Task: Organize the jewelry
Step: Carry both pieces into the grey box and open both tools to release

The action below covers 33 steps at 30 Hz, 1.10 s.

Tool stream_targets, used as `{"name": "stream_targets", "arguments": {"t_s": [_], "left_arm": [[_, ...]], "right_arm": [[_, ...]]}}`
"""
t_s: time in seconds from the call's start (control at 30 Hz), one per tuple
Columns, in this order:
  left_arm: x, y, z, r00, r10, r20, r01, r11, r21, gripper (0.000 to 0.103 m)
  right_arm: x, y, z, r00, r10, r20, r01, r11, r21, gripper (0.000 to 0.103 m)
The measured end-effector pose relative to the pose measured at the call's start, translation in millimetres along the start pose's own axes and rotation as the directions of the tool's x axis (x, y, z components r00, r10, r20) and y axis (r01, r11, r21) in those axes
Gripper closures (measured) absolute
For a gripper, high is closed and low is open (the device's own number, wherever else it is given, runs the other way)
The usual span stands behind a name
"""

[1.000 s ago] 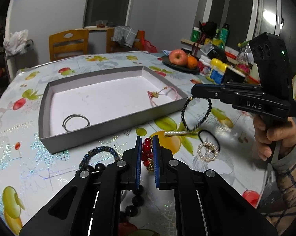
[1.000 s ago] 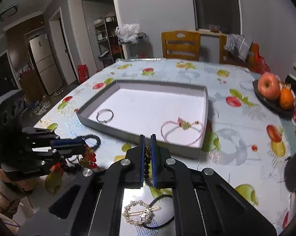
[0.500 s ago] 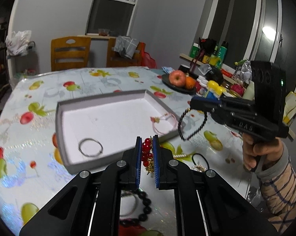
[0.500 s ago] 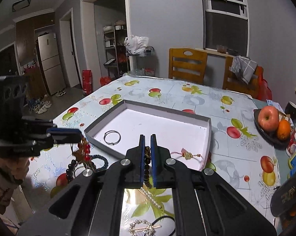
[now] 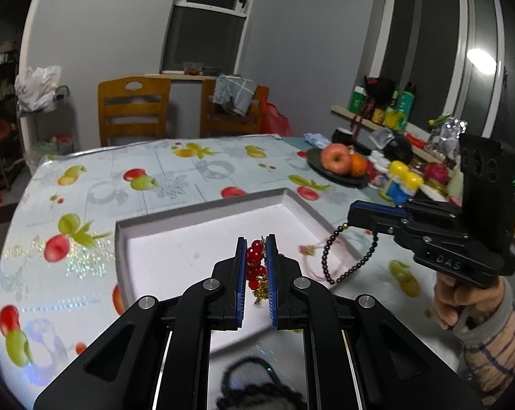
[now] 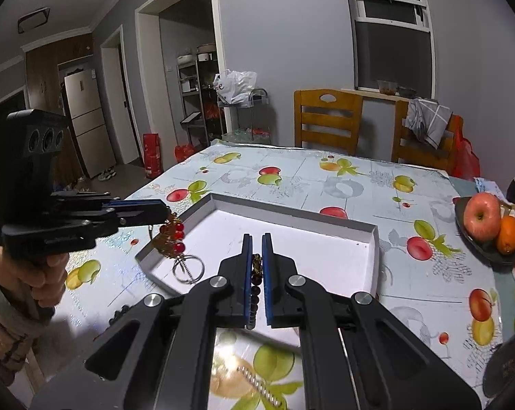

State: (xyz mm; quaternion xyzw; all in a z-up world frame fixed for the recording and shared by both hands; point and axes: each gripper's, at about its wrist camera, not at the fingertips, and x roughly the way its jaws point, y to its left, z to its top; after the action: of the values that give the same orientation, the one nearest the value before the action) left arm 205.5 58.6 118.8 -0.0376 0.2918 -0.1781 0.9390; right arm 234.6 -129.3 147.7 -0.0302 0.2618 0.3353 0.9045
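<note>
Left gripper (image 5: pixel 256 266): jaws pressed nearly together, pinching a red bead bracelet (image 5: pixel 254 261) with a gold-coloured chain dangling below the beads. In the right wrist view the same piece hangs clear of the counter, above the near left corner of the tray (image 6: pixel 291 213).

Right gripper (image 6: pixel 256 266): jaws pressed nearly together on a dark bead bracelet (image 5: pixel 346 256) — a loop of small dark beads hanging free from the tips, seen in the left wrist view above the tray's right wall. A hand (image 5: pixel 462 302) in a striped sleeve grips the handle.

Tray: shallow, grey walls, white floor, set mid-counter on the fruit-print cloth (image 6: pixel 342 177). Inside it:
- silver ring (image 6: pixel 188 269), near left corner, flat on the floor;
- pink cord bracelet (image 5: pixel 310 249) with a small gold charm, by the right wall — blurred, partly behind the hanging dark beads.

Outside the tray, toward the near edge of the counter: a string of small pearl-like beads (image 6: pixel 259 384) on the cloth; a dark braided bracelet (image 5: pixel 254 386), blurred, beneath the left gripper.

Right edge of the counter: dark plate (image 6: pixel 476 241) carrying an apple (image 6: pixel 481 217) and an orange (image 6: pixel 509 234).
</note>
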Motion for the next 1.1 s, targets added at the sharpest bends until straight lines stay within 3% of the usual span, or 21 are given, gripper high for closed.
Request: {"name": "stream_targets", "arguments": {"t_s": [0.53,0.8,1.1], "left_arm": [[54.8,29.8,-16.4,0.994,0.091,-0.057,-0.091,0.996,-0.01,0.091],[66.1,43.1,-23.6,0.989,0.108,-0.099,-0.112,0.993,-0.039,0.091],[72.1,48.1,-28.5,0.983,0.129,-0.134,-0.136,0.989,-0.05,0.091]], "right_arm": [[80.3,-32.0,-19.0,0.992,-0.011,-0.123,0.02,0.997,0.076,0.097],[90.6,-53.6,-31.9,0.985,-0.059,-0.163,0.078,0.991,0.112,0.097],[88.3,-67.9,-36.5,0.983,-0.043,-0.181,0.073,0.984,0.161,0.097]]}}
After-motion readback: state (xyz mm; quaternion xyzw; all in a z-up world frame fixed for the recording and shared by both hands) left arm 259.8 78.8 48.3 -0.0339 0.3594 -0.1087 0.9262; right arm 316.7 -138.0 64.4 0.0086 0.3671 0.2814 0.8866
